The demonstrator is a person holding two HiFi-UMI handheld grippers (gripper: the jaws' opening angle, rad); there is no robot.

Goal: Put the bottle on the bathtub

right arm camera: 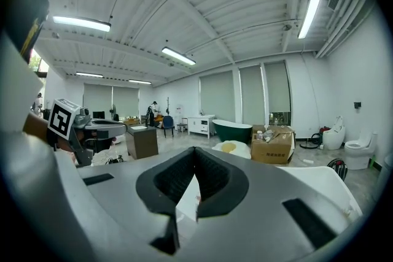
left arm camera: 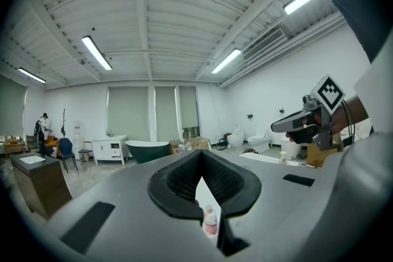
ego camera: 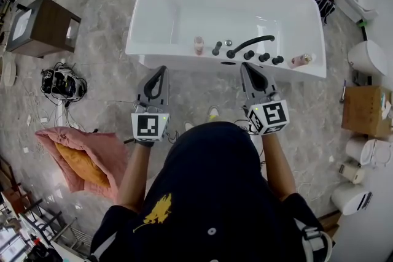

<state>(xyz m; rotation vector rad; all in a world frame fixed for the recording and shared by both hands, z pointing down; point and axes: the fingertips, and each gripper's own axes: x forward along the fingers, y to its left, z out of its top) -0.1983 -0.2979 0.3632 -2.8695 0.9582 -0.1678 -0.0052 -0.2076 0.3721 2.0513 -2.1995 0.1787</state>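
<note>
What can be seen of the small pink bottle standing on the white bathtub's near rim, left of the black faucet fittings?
The small pink bottle stands upright on the near rim of the white bathtub, just left of the black faucet fittings. Its body looks like pale pink plastic with a lighter cap; any label is too small to read. Only the rim touches it. The left gripper points toward it from short of the tub, jaws together and empty.
</note>
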